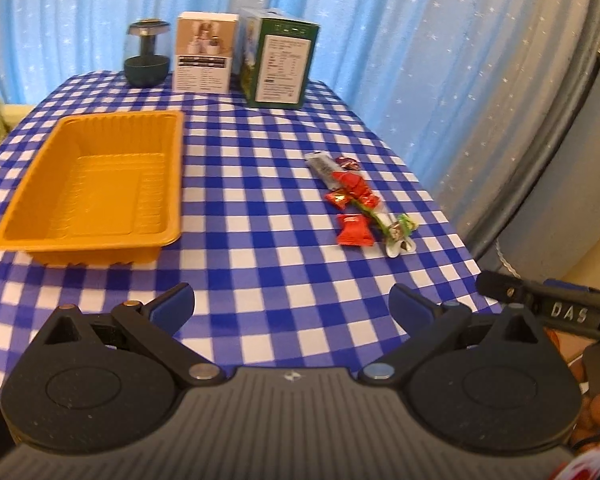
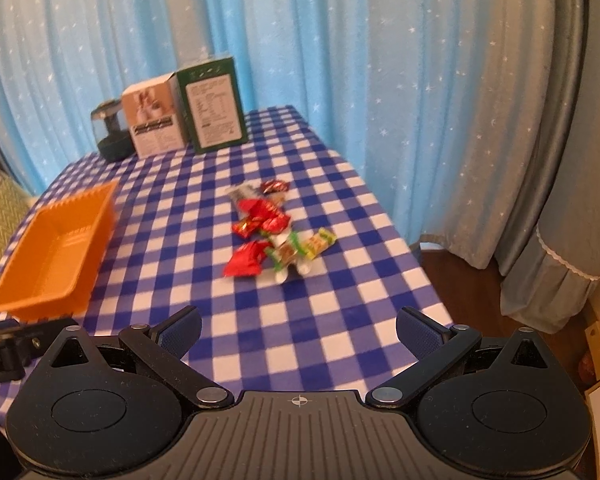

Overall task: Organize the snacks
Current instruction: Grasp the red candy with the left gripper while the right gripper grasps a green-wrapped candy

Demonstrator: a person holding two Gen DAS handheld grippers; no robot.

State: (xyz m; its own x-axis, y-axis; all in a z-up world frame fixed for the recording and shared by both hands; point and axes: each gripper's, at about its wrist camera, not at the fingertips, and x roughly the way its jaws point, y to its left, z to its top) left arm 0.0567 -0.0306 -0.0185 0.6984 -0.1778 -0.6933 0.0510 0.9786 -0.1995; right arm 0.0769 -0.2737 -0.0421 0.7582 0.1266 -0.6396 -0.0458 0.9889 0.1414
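Snacks (image 1: 355, 196) lie in a loose heap on the right half of the checked desk (image 1: 260, 208), well apart from the orange tray (image 1: 88, 184) at the left, which holds nothing. At the far edge stand a dark jar (image 1: 146, 56), a white box (image 1: 204, 54) and a green box (image 1: 280, 60). Left tongs (image 1: 292, 304) and right tongs (image 2: 298, 330) both gape wide, gripping nothing, near the front edge.
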